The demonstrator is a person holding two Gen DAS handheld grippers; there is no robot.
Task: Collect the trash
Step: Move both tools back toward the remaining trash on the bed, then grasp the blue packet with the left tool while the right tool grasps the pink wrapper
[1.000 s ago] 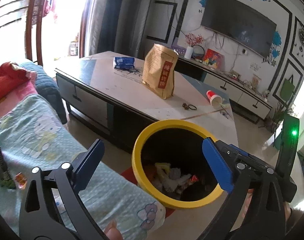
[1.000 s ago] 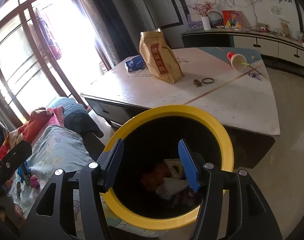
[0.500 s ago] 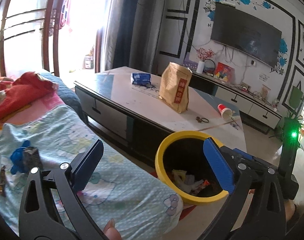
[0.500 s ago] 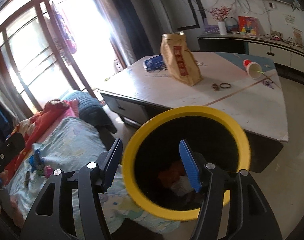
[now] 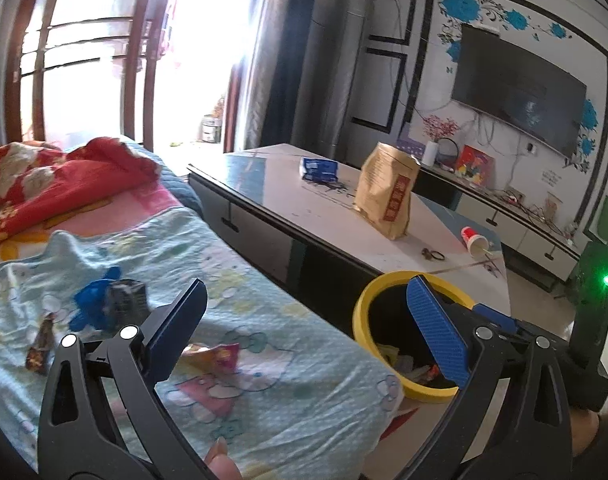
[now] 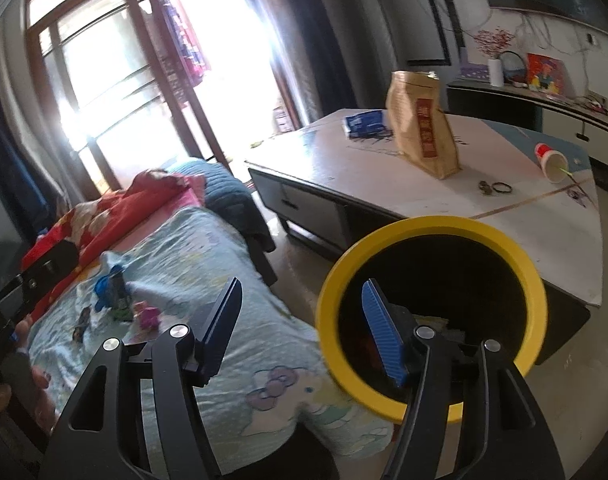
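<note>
A yellow-rimmed black bin (image 5: 368, 304) (image 6: 428, 228) holding wrappers stands on the floor between the couch and the coffee table. Trash lies on the light-blue couch cover: a blue crumpled wrapper with a dark carton (image 5: 116, 304) (image 6: 114, 286), a brown wrapper (image 5: 40, 346) (image 6: 82, 320), and a pink-red wrapper (image 5: 214, 354) (image 6: 148, 316). My left gripper (image 5: 304, 320) is open and empty above the cover, right of the carton. Over the couch edge beside the bin, my right gripper (image 6: 300, 320) hangs open and empty.
A coffee table (image 5: 304, 208) carries a brown paper bag (image 5: 386, 196), a blue packet (image 5: 319, 168), a tipped red paper cup (image 5: 475, 240) and hair ties (image 5: 432, 255). A red blanket (image 5: 44, 180) lies at the couch's far end. A TV cabinet (image 5: 504, 216) lines the wall.
Both grippers have swung left from over the bin toward the couch. The couch trash has come into view; the bin now sits to the right. Both stay open.
</note>
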